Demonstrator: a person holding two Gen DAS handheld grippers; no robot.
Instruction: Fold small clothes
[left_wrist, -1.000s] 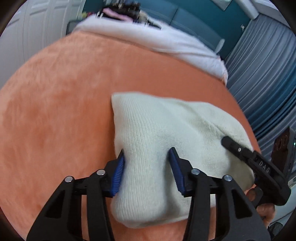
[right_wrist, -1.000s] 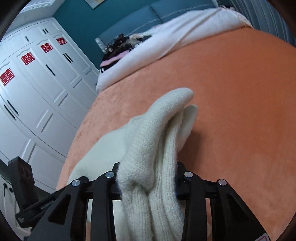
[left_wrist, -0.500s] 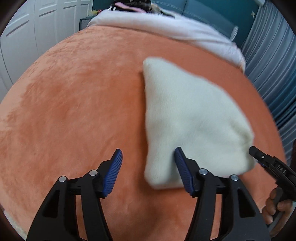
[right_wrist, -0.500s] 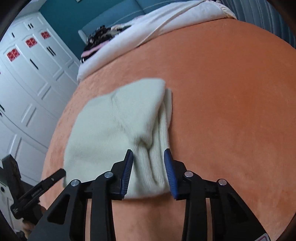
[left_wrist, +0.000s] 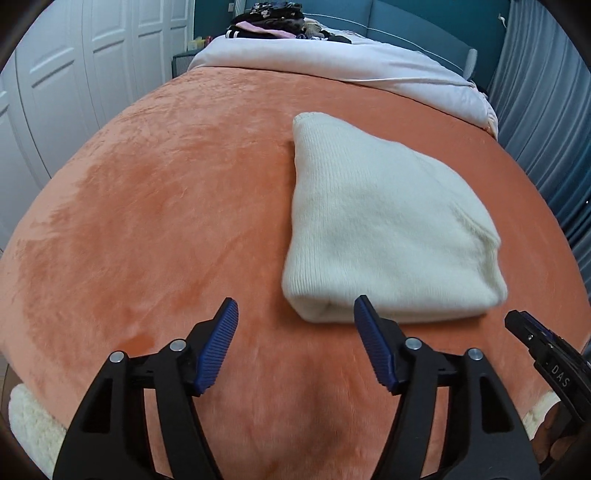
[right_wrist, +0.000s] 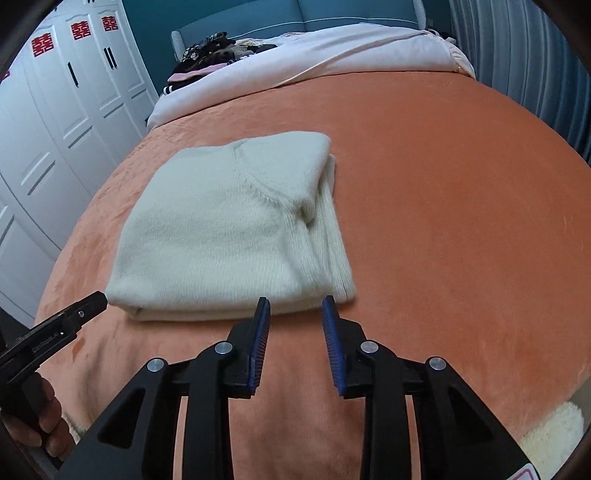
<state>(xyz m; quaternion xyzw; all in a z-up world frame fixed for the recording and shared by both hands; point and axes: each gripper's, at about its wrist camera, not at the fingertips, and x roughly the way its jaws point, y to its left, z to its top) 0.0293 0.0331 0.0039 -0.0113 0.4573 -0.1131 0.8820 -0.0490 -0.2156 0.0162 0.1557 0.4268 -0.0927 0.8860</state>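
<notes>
Cream sweater (left_wrist: 384, 236) lies folded on the orange blanket (left_wrist: 166, 221), both grippers clear of its near edge: left gripper (left_wrist: 293, 332) jaws just been opening, now spread and empty; right gripper (right_wrist: 295, 325) narrowly parted, gripping nothing.

Cream ribbed-knit sweater (left_wrist: 380, 225), soft and fuzzy, plush matt orange blanket (left_wrist: 166, 206), smooth white painted wardrobe doors (right_wrist: 55, 122)

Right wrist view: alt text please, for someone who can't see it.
A folded cream sweater lies on an orange blanket, just beyond the open, empty right gripper. The left gripper pokes in at the left edge; white wardrobe doors stand behind.
</notes>
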